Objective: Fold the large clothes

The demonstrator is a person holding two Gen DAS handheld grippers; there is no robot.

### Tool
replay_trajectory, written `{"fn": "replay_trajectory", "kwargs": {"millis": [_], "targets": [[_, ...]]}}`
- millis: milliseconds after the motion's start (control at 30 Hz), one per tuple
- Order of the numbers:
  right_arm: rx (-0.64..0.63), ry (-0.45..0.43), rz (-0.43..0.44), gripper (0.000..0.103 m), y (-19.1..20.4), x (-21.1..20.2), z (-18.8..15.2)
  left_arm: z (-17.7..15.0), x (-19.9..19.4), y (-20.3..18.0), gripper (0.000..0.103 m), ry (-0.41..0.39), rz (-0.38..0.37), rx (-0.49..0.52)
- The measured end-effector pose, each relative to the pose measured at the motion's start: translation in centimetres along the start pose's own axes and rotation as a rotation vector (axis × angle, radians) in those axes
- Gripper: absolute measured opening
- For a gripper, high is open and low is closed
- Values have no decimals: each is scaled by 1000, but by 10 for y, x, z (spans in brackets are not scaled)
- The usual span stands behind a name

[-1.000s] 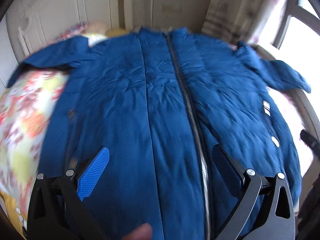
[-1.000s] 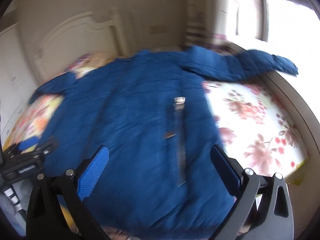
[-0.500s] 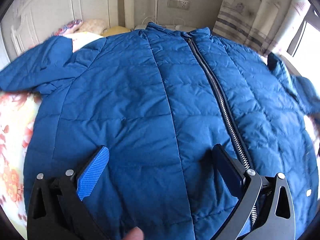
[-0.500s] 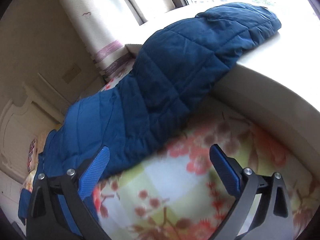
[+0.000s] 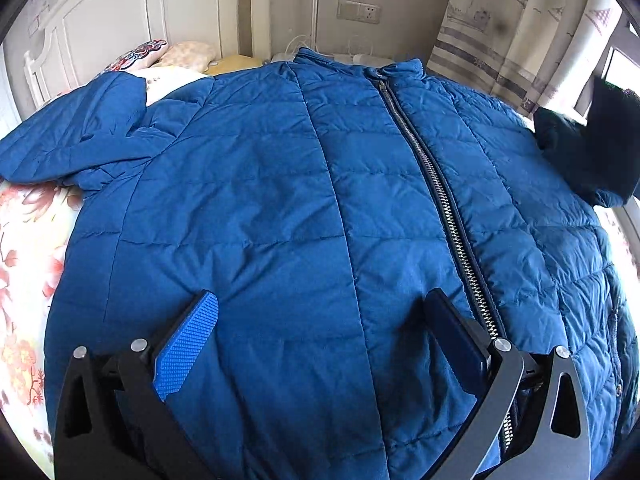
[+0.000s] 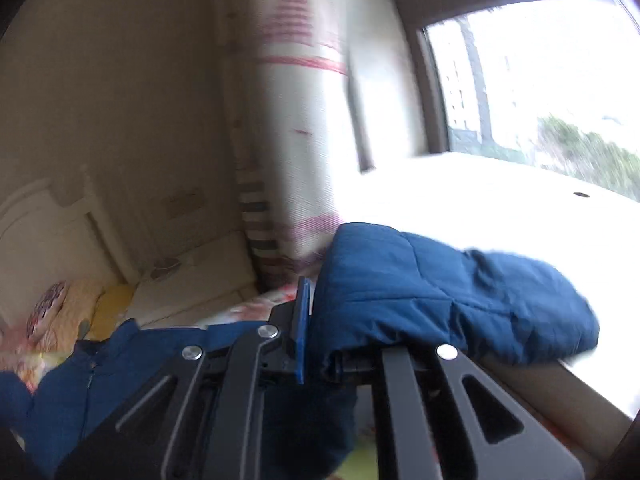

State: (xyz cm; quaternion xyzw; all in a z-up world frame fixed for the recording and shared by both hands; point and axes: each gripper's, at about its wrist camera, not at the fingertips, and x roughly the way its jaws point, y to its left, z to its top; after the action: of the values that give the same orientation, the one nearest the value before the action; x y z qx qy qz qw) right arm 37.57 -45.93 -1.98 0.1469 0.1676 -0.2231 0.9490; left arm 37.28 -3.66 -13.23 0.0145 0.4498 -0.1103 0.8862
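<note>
A moment ago the right gripper (image 6: pixel 310 320) was wide open, with the blue jacket's sleeve (image 6: pixel 440 296) lying out in front of it. Its jaws have just been closing, and now they pinch the sleeve between them. The sleeve end sticks out to the gripper's right, bunched up. The left gripper (image 5: pixel 320 336) has come closer over the jacket (image 5: pixel 260 200), whose zipper (image 5: pixel 448 200) now runs by its right finger.

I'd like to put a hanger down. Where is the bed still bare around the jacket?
The floral sheet shows along the jacket's side below its spread sleeve. By the headboard, pillows crowd it. The far sleeve, pinched by the right gripper, overlaps the window ledge.
</note>
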Motion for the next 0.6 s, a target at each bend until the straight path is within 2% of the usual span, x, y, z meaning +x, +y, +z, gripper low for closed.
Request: {"fn": "replay_trajectory", "kwargs": {"millis": [33,100,133,200,233,267,300,333,367,400,433,533,600], "targets": [[-98,-21,79,9,42,-9,3,-1,-1,2,99,-2,-5,-4],[-246,-8,201,9,99,-20,-4,-1,-2,3,99,-7,-17,-13],[-364,19,302,10,142,-27,-19,-2,-2,4,99,-8,-21,-15],[-467,113,433,12,187,-29,-45,-2,-2,5,99,-11,-26,-18],[-506,206,501,25,207,-22,-66,-2,-2,5,99,-12,-28,-20],[-533,318,554,51,223,-11,-89,-2,-2,5,99,-12,-29,-21],[-549,403,581,63,230,-1,-106,-2,-2,5,99,-13,-30,-22],[-562,529,593,78,236,17,-132,-2,-2,5,99,-13,-30,-22],[-566,625,580,77,235,32,-152,-2,-2,5,99,-13,-30,-22],[-562,653,558,77,228,39,-164,-2,-2,5,99,-14,-31,-22],[-549,638,570,78,224,39,-162,-2,-2,6,99,-14,-32,-24],[-422,671,610,82,194,17,-143,-3,-4,6,99,-18,-41,-30],[-327,660,645,86,163,-3,-128,-2,-5,6,99,-11,-30,-36]]}}
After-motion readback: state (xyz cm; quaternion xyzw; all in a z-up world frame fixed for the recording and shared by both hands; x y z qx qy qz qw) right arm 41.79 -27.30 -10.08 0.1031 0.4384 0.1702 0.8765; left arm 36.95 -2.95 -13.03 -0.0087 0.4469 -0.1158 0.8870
